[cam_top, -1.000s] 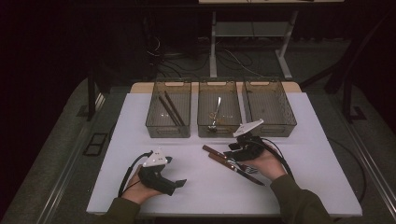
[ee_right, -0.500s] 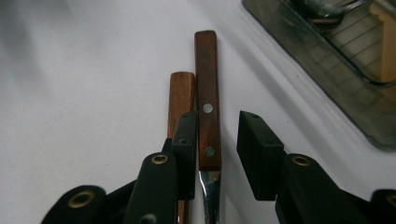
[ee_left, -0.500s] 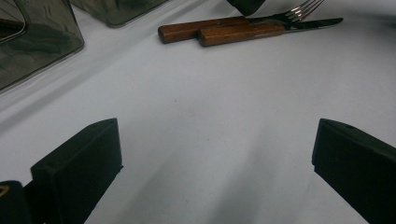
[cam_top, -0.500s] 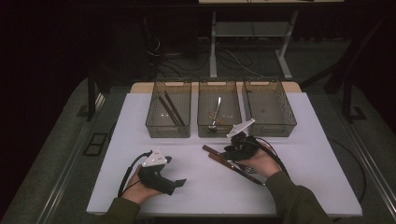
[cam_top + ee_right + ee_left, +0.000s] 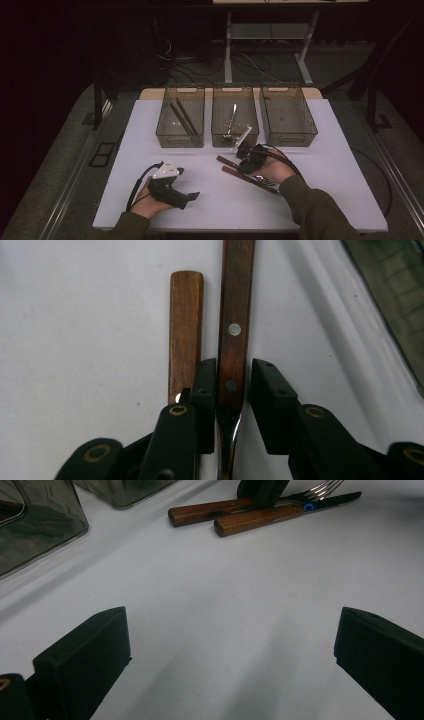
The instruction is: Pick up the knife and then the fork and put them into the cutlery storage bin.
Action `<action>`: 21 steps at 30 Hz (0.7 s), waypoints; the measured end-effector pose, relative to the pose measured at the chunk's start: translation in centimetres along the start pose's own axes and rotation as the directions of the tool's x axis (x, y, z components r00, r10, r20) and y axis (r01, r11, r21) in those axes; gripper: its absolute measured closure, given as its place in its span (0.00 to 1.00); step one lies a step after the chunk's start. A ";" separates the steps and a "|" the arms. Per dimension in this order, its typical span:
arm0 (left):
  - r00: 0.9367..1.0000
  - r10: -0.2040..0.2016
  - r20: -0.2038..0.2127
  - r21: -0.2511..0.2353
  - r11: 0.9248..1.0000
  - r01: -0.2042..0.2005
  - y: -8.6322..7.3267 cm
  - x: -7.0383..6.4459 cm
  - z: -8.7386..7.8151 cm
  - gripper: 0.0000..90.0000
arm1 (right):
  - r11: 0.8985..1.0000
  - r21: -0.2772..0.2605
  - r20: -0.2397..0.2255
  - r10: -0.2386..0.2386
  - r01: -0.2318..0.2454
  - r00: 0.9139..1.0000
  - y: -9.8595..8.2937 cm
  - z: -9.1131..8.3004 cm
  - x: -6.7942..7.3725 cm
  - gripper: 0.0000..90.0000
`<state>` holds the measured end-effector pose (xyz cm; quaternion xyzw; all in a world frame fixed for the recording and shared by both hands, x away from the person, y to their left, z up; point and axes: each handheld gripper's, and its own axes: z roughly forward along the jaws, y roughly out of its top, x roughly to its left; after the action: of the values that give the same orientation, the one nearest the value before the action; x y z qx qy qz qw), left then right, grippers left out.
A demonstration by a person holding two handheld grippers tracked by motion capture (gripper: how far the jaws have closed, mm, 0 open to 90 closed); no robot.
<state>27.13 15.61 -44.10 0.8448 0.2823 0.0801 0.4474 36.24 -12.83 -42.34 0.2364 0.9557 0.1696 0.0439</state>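
Two wooden-handled utensils lie side by side on the white table (image 5: pixel 310 190): a fork (image 5: pixel 225 161) (image 5: pixel 235 300) and a knife (image 5: pixel 240 176) (image 5: pixel 186 315). My right gripper (image 5: pixel 239 159) (image 5: pixel 233 390) is down at the fork, its jaws shut on the riveted handle just above the metal neck; the knife handle lies against the outside of one jaw. In the left gripper view the fork (image 5: pixel 210 511) and the knife (image 5: pixel 255 522) lie ahead. My left gripper (image 5: pixel 194 196) (image 5: pixel 230 650) rests at the front left of the table, open and holding nothing.
Three clear bins stand in a row at the back: the left bin (image 5: pixel 180 141) holds brown sticks (image 5: pixel 181 117), the middle bin (image 5: pixel 235 140) holds metal cutlery (image 5: pixel 233 117), and the right bin (image 5: pixel 289 139) looks bare inside. Cables trail from both grippers.
My right gripper has slid left along the utensils, from near their metal ends to the fork's wooden handle. The left gripper has stayed put.
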 end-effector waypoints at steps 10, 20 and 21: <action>1.000 0.001 0.001 0.000 1.000 -0.001 0.0 0.0 0.0 0.00 | 0.965 0.258 -0.011 -0.051 0.052 0.999 3.6 0.8 -0.2 0.85; 1.000 -0.009 0.005 -0.007 1.000 0.009 0.0 0.0 0.0 0.00 | 0.985 0.174 -0.027 -0.015 0.020 1.000 2.5 -0.2 -0.6 0.85; 1.000 -0.015 0.003 -0.007 1.000 0.015 0.0 -0.1 0.0 0.00 | 0.988 0.156 -0.034 -0.006 0.011 0.999 2.3 -0.5 -0.7 0.85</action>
<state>27.04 15.60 -44.09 0.8413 0.2874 0.0764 0.4514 37.77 -11.41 -41.06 0.2322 0.9677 0.0981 0.0097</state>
